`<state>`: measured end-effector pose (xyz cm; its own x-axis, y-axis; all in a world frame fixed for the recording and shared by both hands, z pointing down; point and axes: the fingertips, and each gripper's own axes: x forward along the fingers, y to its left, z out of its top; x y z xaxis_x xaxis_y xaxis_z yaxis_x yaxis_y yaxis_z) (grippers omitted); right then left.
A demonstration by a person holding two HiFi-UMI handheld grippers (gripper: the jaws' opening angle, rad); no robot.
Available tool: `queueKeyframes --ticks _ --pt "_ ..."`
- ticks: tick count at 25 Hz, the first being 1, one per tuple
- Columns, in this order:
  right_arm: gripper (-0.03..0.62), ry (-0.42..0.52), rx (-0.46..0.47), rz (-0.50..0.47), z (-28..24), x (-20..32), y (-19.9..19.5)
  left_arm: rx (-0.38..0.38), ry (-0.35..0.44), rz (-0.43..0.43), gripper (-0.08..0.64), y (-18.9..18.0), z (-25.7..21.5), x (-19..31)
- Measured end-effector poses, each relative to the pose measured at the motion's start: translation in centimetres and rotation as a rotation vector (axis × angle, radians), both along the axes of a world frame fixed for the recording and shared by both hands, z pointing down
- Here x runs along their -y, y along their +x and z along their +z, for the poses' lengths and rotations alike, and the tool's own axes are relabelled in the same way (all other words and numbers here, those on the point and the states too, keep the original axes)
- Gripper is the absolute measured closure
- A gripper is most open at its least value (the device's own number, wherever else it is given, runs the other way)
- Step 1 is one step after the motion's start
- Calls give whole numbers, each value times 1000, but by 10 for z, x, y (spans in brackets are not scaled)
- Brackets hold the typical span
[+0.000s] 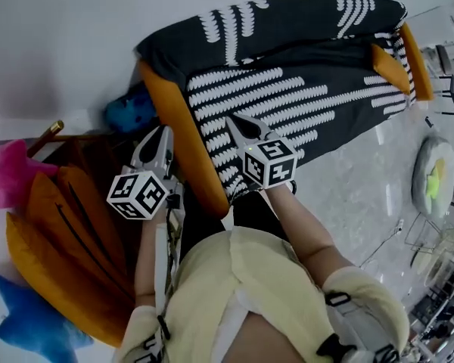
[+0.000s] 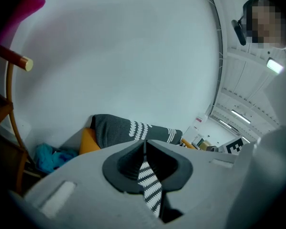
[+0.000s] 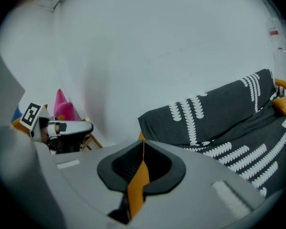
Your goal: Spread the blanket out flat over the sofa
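Left gripper (image 2: 144,146) clamped on striped blanket (image 1: 287,97); right gripper (image 3: 143,144) pinched shut on orange fabric (image 3: 138,180), possibly the blanket's underside, at the sofa's (image 1: 175,123) left end.

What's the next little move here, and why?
Probably pull both tools back toward the person, tightening the blanket before lowering it. The left tool is shut on patterned cloth, the right tool on its orange side, and the near edge looks folded over, orange showing.
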<state>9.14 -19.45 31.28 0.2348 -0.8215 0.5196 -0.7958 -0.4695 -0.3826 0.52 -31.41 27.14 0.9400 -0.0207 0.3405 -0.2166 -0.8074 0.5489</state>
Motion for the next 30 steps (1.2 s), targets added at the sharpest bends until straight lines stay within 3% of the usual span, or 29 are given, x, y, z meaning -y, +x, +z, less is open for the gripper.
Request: queueKeyframes --ticks 14,30 --pt "588 7 -78 69 -46 -55 -3 -20 33 84 563 -4 -39 -43" --pt "588 -12 -55 62 -43 -104 -7 1 77 59 561 -20 -37 -84"
